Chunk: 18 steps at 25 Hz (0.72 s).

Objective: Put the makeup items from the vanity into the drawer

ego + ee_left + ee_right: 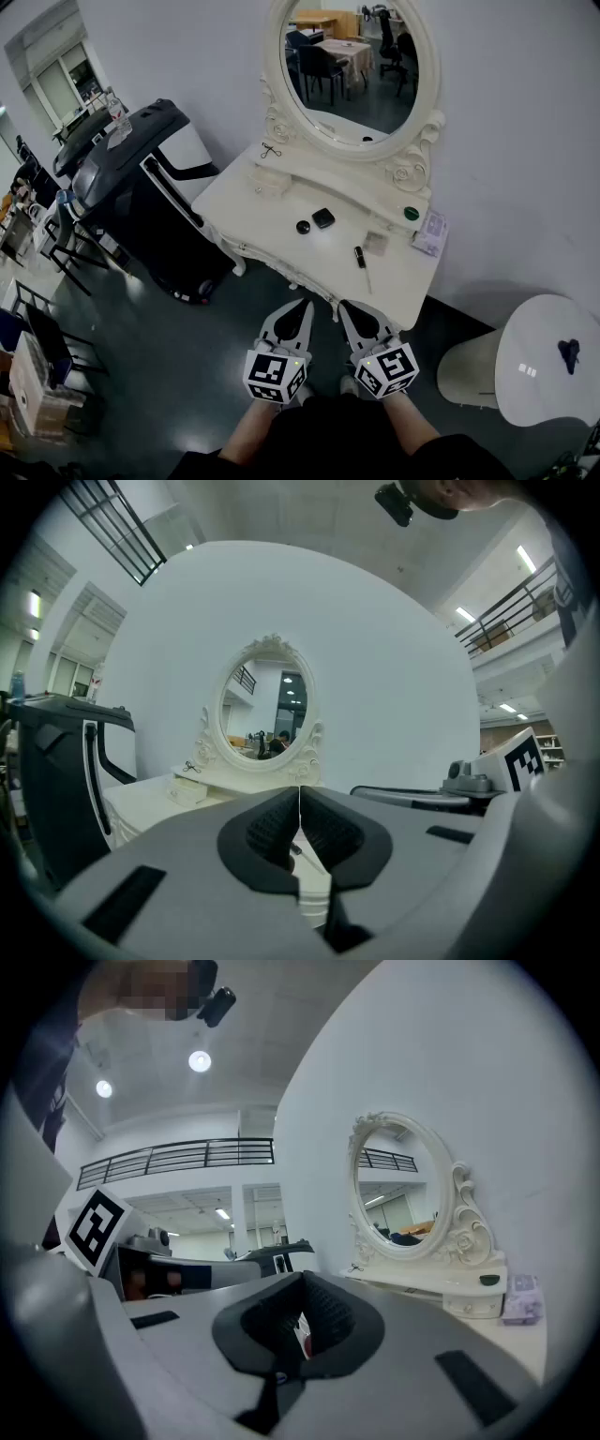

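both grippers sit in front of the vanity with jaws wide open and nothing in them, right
Not wide open: the jaws of the left gripper and the right gripper are shut, as the two gripper views show. The rest holds: both sit in front of the vanity with nothing in them.

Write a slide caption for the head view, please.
Shut, the left gripper and right gripper face a vanity with an oval mirror; a compact, a disc and a tube lie on top.

White wall (525, 141); dark glossy floor (187, 375); treadmill (131, 164) left; round white table (548, 323) right.
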Tool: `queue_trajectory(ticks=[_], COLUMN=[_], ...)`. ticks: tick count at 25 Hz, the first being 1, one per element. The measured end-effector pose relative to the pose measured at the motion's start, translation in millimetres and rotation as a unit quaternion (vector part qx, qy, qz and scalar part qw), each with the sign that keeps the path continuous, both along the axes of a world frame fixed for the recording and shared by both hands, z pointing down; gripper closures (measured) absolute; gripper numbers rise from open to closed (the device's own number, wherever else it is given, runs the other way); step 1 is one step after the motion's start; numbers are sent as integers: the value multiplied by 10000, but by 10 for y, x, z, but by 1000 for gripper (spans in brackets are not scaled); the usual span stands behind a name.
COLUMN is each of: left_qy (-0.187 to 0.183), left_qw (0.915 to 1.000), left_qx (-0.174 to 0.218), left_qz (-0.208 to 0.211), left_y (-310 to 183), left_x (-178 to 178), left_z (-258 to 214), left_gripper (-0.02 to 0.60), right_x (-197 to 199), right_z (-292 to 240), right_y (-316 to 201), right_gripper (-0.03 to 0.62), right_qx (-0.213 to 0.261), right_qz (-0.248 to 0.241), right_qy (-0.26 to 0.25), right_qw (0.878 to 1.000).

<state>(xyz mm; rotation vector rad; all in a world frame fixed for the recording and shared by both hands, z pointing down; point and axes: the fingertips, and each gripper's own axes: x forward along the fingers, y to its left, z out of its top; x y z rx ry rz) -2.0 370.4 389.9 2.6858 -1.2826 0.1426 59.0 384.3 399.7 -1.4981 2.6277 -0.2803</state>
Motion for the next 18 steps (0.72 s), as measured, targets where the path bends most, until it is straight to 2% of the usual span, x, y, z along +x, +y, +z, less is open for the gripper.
queue_trajectory(ticks=[12, 18], left_qy=[30, -9], left_qw=[9996, 9989], left_qx=[-124, -257], left_qz=[-232, -397], left_y=[83, 86], left_x=[7, 75], left_z=[61, 163], left_gripper=[566, 566], right_x=[25, 113], right_z=[-51, 84], right_y=[3, -21], right_gripper=[571, 571], right_qx=[61, -178], right_qz=[-208, -294], right_qy=[3, -123], right_qw=[9998, 9993])
